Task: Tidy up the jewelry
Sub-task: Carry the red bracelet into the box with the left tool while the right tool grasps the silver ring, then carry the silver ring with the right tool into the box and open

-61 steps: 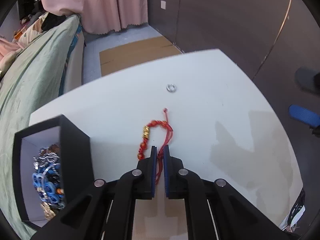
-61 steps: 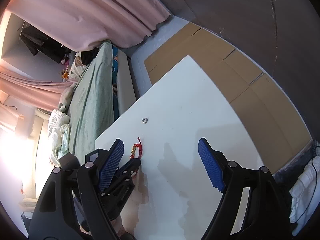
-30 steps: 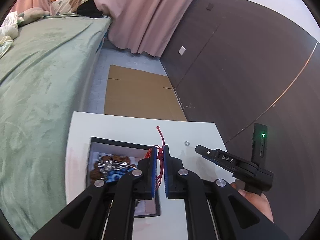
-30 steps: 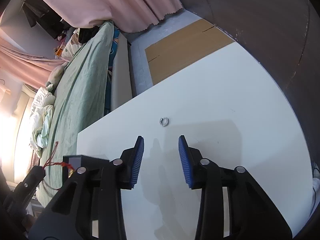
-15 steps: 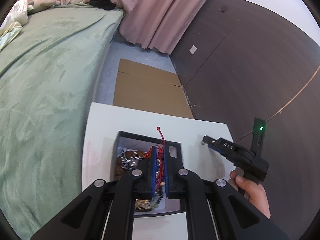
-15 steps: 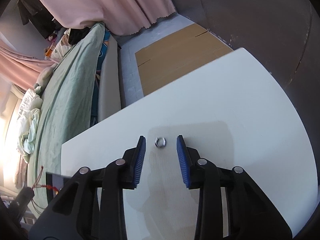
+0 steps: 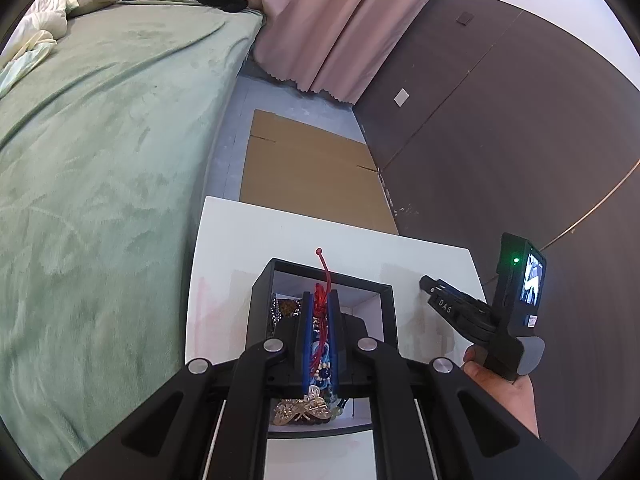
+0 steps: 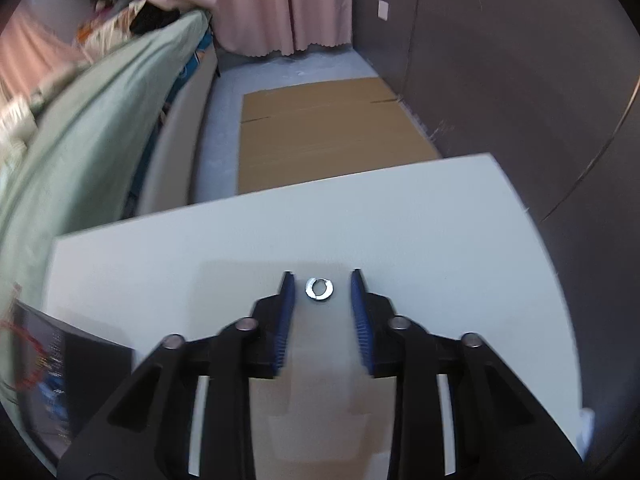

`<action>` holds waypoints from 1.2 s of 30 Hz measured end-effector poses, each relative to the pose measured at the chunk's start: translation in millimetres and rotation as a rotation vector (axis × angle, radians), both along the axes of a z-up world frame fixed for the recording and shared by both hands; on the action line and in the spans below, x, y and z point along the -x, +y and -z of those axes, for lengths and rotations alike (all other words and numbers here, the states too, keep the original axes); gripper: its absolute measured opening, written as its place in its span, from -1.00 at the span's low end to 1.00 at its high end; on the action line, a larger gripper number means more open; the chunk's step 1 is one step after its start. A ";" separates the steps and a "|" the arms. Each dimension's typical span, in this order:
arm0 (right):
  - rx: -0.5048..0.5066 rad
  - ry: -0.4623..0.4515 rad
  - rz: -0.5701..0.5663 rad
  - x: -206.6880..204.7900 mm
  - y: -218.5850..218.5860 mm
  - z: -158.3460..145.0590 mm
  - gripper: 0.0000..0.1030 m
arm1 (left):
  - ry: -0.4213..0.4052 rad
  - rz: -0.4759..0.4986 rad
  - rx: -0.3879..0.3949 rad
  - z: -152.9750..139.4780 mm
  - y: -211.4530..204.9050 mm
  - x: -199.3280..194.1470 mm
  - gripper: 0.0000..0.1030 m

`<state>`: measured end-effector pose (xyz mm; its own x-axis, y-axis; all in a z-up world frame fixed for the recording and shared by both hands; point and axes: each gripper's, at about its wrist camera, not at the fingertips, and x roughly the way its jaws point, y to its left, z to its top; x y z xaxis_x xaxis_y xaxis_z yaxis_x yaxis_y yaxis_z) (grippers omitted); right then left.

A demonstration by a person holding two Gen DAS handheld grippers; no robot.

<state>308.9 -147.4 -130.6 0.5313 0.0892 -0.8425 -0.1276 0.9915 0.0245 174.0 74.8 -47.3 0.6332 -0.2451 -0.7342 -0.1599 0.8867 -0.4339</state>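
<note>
My left gripper (image 7: 320, 300) is shut on a red cord bracelet (image 7: 322, 300), whose loose end sticks up past the fingertips. It hangs over a black jewelry box (image 7: 384, 312) with white lining that holds several beaded and metal pieces. In the right wrist view a small silver ring (image 8: 319, 289) lies on the white table (image 8: 440, 240) between the blue pads of my right gripper (image 8: 320, 284). Its jaws are closing, and the pads stand apart from the ring on both sides. My right gripper (image 7: 430, 282), held by a hand (image 7: 500, 392), shows right of the box.
A green bed (image 7: 100, 160) runs along the table's left side. Flattened cardboard (image 8: 328, 128) lies on the floor beyond the far edge. Dark wall panels (image 7: 500, 140) stand to the right and pink curtains (image 7: 320, 20) at the back. The box corner (image 8: 80, 360) shows at the lower left.
My left gripper carried the red bracelet from the table to above the box. My right gripper moved up to the ring, narrowed its jaws and now straddles it.
</note>
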 end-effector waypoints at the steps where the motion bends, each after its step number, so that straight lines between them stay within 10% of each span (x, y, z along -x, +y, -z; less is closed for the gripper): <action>1: -0.007 0.004 -0.015 -0.1 0.7 0.5 -0.74 | 0.003 0.001 0.000 0.4 -0.3 0.6 -0.90; 10: -0.093 0.008 -0.028 9.5 -6.6 -13.3 -0.75 | 0.016 -0.006 0.005 2.0 -0.7 3.2 -0.87; 14: -0.163 -0.006 -0.042 21.9 -11.6 -28.7 -0.74 | -0.009 -0.030 0.021 -2.3 4.8 9.5 0.08; 36: -0.438 -0.026 -0.294 66.3 39.8 -82.3 -0.74 | -0.057 -0.139 0.038 -16.1 39.6 21.3 0.21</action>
